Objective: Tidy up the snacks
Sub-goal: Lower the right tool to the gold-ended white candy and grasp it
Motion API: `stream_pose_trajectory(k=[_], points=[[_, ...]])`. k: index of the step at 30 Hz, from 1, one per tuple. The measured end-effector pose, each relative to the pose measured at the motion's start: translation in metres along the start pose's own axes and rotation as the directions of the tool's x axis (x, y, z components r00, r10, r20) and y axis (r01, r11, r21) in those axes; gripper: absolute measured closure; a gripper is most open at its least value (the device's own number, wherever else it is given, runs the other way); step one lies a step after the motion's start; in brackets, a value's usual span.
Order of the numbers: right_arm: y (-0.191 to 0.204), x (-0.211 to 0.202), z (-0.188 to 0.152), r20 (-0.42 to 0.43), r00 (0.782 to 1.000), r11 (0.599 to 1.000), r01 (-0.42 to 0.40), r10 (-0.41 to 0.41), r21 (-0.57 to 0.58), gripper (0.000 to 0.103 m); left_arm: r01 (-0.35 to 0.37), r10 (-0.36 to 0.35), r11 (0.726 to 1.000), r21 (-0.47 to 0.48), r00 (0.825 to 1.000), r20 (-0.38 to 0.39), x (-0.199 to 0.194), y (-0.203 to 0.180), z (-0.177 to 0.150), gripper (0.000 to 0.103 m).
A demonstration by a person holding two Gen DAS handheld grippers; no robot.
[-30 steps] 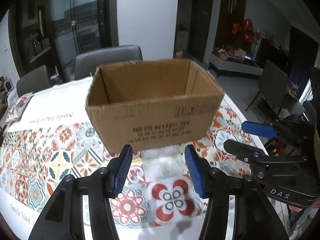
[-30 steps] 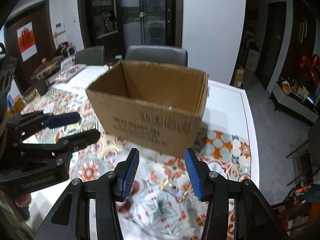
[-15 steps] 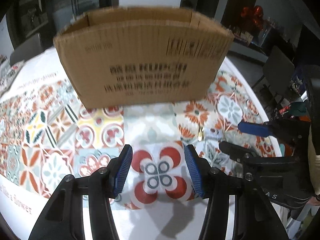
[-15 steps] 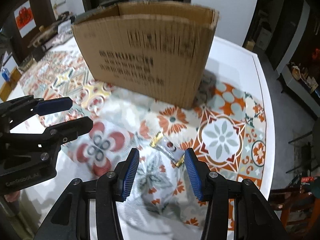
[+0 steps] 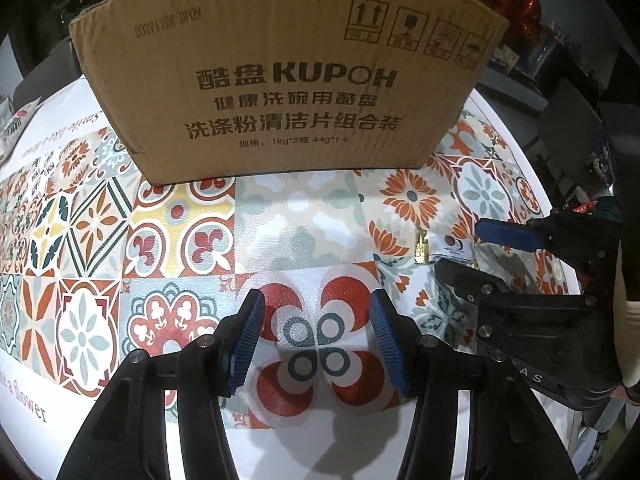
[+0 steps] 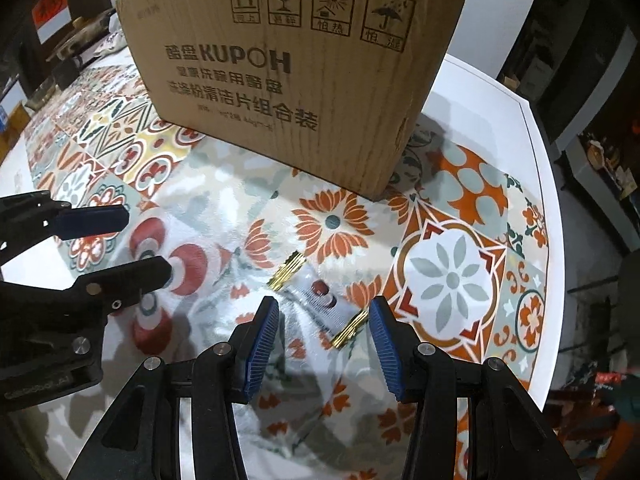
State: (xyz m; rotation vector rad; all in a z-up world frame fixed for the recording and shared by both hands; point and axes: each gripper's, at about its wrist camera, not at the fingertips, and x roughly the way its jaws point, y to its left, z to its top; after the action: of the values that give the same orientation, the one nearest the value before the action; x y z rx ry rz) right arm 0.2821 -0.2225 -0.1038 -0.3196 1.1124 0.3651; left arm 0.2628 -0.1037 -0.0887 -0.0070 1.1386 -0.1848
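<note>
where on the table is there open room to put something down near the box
Bare patterned cloth lies between the cardboard box and the left claw. It is tighter toward the right claw, whose open fingers flank the snack packet.

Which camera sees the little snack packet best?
The right wrist view: the packet lies whole between the open right gripper fingers. The left wrist view shows it small, at the side, partly hidden by that gripper.

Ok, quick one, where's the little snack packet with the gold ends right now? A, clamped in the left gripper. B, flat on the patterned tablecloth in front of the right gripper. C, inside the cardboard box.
B: the snack packet lies flat on the tablecloth, just ahead of the open right gripper, outside the cardboard box.
</note>
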Motion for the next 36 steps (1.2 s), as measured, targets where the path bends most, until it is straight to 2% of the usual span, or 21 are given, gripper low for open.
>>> stream_pose_trajectory(k=[5,7,12,22,29,36], points=[[0.001,0.007,0.004,-0.002,1.000,1.000,0.002,-0.002,-0.002,0.056,-0.006,0.006,1.000,-0.008,1.000,-0.010,0.006,0.003,0.002,0.050],[0.003,0.009,0.004,-0.006,1.000,1.000,0.003,-0.003,-0.006,0.060,-0.005,0.005,1.000,-0.016,1.000,-0.015,0.008,0.006,0.001,0.050],[0.002,0.011,0.005,-0.007,1.000,1.000,-0.023,0.023,0.022,0.082,-0.004,0.004,1.000,-0.019,1.000,-0.016,0.009,0.006,0.001,0.050],[0.004,-0.021,-0.001,0.080,0.997,0.997,-0.006,0.000,0.071,0.083,-0.003,0.003,1.000,-0.008,1.000,0.022,-0.008,0.009,-0.001,0.050],[0.010,-0.049,-0.001,0.150,0.989,0.994,-0.026,0.011,0.102,0.083,-0.015,0.013,1.000,0.017,0.995,0.099,-0.042,0.010,-0.002,0.050],[0.014,-0.082,0.002,0.237,0.971,0.988,-0.053,0.017,0.148,0.083,-0.011,0.004,0.999,0.037,0.984,0.180,-0.080,0.012,0.003,0.050]])
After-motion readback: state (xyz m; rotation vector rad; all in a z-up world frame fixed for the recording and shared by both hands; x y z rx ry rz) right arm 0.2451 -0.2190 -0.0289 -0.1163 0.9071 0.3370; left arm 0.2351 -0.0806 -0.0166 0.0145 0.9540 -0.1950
